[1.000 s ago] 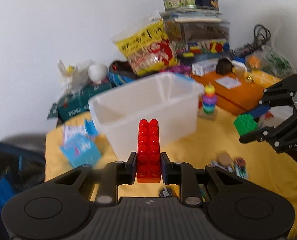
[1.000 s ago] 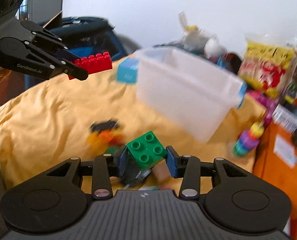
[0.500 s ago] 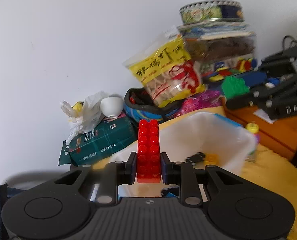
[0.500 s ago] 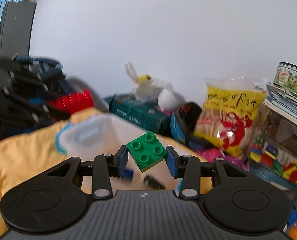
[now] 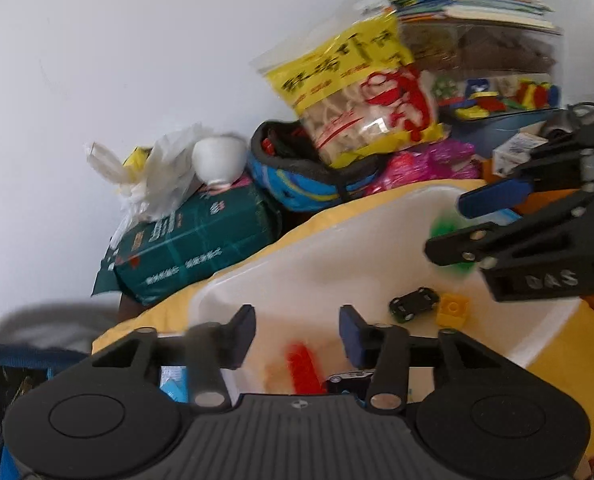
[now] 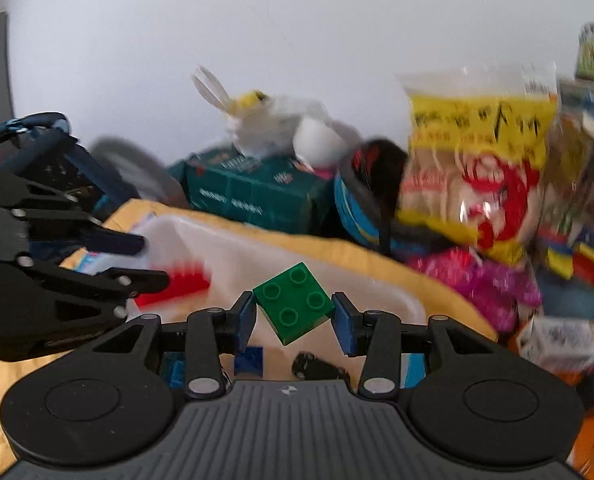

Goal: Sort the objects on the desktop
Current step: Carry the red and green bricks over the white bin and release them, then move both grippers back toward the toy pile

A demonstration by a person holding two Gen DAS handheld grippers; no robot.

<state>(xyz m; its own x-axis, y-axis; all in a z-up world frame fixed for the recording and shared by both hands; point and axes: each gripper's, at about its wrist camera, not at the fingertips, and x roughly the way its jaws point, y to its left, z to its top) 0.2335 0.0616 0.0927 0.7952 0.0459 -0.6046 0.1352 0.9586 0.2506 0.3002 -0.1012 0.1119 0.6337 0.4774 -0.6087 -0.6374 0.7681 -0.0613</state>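
My left gripper (image 5: pixel 297 330) is open over the near end of the white plastic bin (image 5: pixel 337 256). The red brick (image 5: pixel 303 368) is blurred below its fingers, inside the bin; it also shows in the right wrist view (image 6: pixel 177 282). My right gripper (image 6: pixel 293 322) has its jaws widened around a tilted green brick (image 6: pixel 293 306) above the bin (image 6: pixel 377 292); contact with the pads is unclear. In the left wrist view the right gripper (image 5: pixel 453 226) hangs over the bin's far right with a green blur (image 5: pixel 451 232) between its fingers.
The bin holds a black toy car (image 5: pixel 414 303), a yellow brick (image 5: pixel 452 313) and a blue brick (image 6: pixel 249 360). Behind it lie a green box (image 5: pixel 193 248), a white cup (image 5: pixel 219 160), a snack bag (image 5: pixel 361 92) and stacked boxes. A yellow cloth (image 5: pixel 569 360) covers the table.
My left gripper has opened and the red brick has dropped into the bin. My right gripper's jaws have widened around the green brick over the bin.
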